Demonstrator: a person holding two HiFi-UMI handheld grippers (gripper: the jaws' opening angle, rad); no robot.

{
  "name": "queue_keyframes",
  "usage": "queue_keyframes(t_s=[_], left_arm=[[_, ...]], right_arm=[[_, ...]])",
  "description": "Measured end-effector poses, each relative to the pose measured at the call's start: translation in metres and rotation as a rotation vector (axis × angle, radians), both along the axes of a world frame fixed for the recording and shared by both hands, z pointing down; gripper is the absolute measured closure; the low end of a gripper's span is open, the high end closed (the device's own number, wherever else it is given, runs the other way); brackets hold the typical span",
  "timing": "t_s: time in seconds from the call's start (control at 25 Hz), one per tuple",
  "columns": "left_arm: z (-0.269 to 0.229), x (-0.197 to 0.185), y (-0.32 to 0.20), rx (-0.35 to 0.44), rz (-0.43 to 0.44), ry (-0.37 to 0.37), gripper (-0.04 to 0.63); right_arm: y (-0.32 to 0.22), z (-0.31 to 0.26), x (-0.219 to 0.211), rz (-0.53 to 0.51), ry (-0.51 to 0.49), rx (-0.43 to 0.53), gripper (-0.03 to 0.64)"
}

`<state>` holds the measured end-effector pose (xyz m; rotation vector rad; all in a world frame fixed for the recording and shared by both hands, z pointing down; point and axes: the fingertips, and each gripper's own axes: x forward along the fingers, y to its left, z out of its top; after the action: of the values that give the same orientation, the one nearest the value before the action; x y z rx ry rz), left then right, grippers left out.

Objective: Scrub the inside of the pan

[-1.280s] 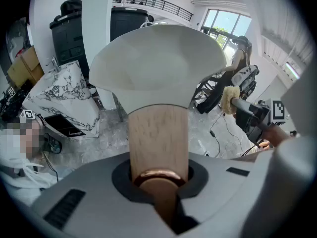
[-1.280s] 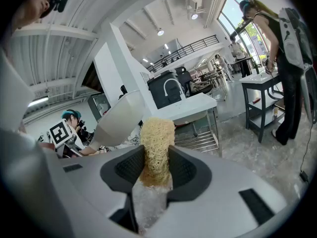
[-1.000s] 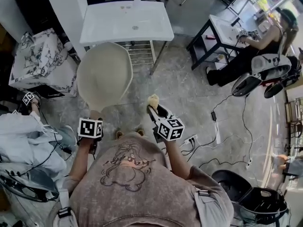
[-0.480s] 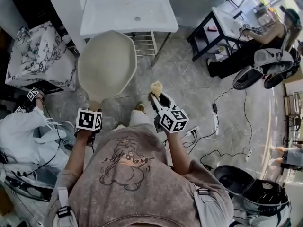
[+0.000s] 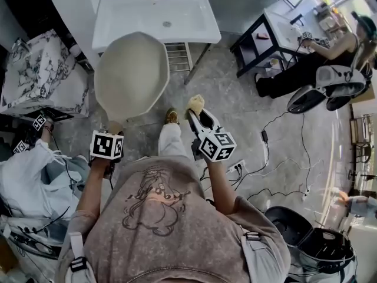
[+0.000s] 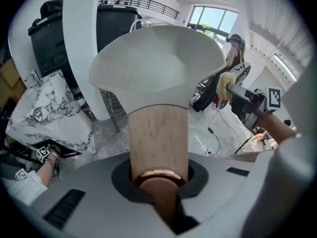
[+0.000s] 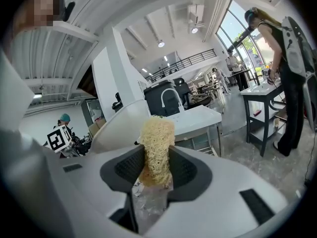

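My left claw (image 5: 112,130) was clamped shut on the wooden handle (image 6: 157,138) of the pan (image 5: 131,75), both jaws pressed against the wood near its copper-coloured end ring. The pan stretched straight ahead of that claw, held up in the air above the floor (image 5: 235,105), its cream bowl (image 6: 158,63) broad and pale beyond the handle. I could not tell from these views which face of the pan was turned toward me.

My right claw (image 5: 195,115) was closed narrow on a yellow fibrous scrubber (image 7: 157,150), which stood upright between the 2 jaws with its rounded top sticking out past the tips. In the head view the scrubber (image 5: 195,104) sat just ahead of the right claw and to the right of the pan, near it but apart from it. From the left claw, the right claw (image 6: 242,95) and its scrubber (image 6: 225,85) showed off to the right, level with the pan's rim.

Beyond the pan, further ahead of both claws, stood a white sink (image 5: 154,13) on a metal frame. To the left of my left claw lay a marbled box (image 5: 41,78). Well off to the right of my right claw, a person (image 5: 330,46) sat at a black table (image 5: 277,34).
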<state>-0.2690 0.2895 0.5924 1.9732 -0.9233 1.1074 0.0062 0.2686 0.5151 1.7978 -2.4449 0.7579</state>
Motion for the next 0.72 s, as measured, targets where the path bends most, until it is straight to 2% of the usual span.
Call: queue_keyframes(t_s=[0.16, 0.72], left_arm=[[-0.002, 0.016, -0.028, -0.011, 0.002, 0.016, 0.546], [-0.019, 0.092, -0.162, -0.019, 0.035, -0.034, 0.546]], right_arm=[[-0.029, -0.003, 0.013, -0.011, 0.006, 0.013, 0.459], [-0.168, -0.017, 0.085, -0.050, -0.009, 0.008, 0.459]])
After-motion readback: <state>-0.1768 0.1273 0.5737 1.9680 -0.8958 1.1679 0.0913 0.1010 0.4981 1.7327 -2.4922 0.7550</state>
